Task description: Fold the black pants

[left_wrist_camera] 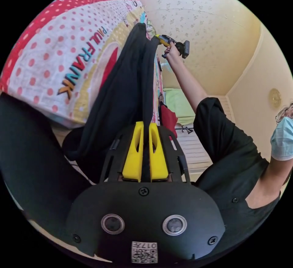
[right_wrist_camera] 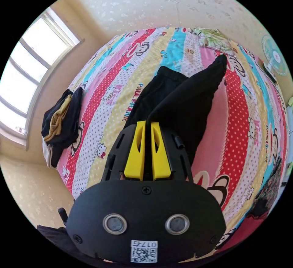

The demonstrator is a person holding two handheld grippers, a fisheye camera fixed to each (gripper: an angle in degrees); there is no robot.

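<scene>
Each tool, left (left_wrist_camera: 146, 127) and right (right_wrist_camera: 147, 127), clamps the black pants (right_wrist_camera: 183, 103) above the bed (right_wrist_camera: 244, 133).

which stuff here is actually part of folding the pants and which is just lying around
In the job:
- black fabric pants
- left gripper, clamped on them
- right gripper, clamped too

Lying about:
- dark and yellow clothes pile
- floral pillow
- white fan

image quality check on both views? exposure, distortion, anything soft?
Left gripper view: heavy fisheye bend, warm even light; black pants read as a near-featureless dark mass between the left tongs; right tongs are small but sharp. Right gripper view: window blown out, bedsheet well lit and crisp, pants detail crushed at the tongs.
</scene>
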